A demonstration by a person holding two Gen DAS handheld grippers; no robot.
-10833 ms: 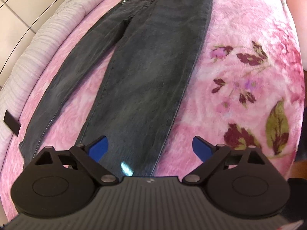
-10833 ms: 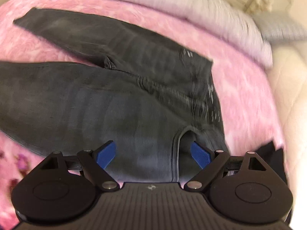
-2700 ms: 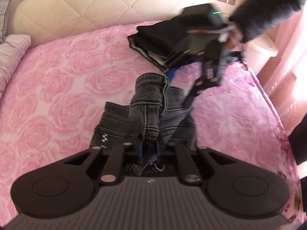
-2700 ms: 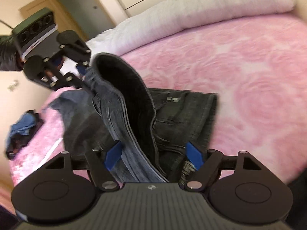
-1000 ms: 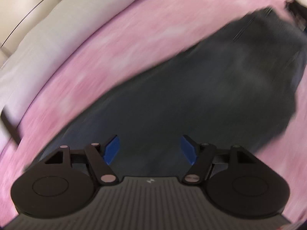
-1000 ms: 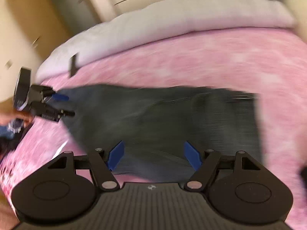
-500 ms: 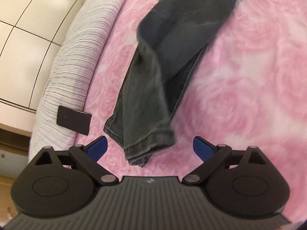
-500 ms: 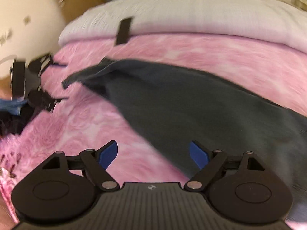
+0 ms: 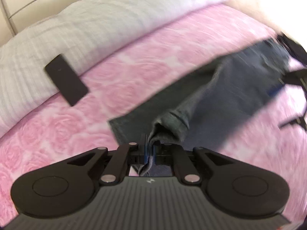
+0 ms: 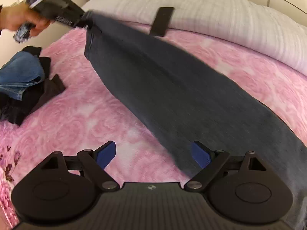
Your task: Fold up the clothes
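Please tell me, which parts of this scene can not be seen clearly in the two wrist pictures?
- Waist end of the dark jeans: right wrist view, cut off by the right edge; left wrist view, smeared by motion blur.
- Right gripper: open; in the left wrist view only a dark blur at the right edge.
- Pile of clothes: cut off by the left edge, single items unclear.
- Hem in the left gripper: how many layers are pinched is hidden by its closed fingers.

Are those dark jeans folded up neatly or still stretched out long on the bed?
Stretched out long. The dark jeans run across the pink bedspread, hem end lifted by the left gripper.
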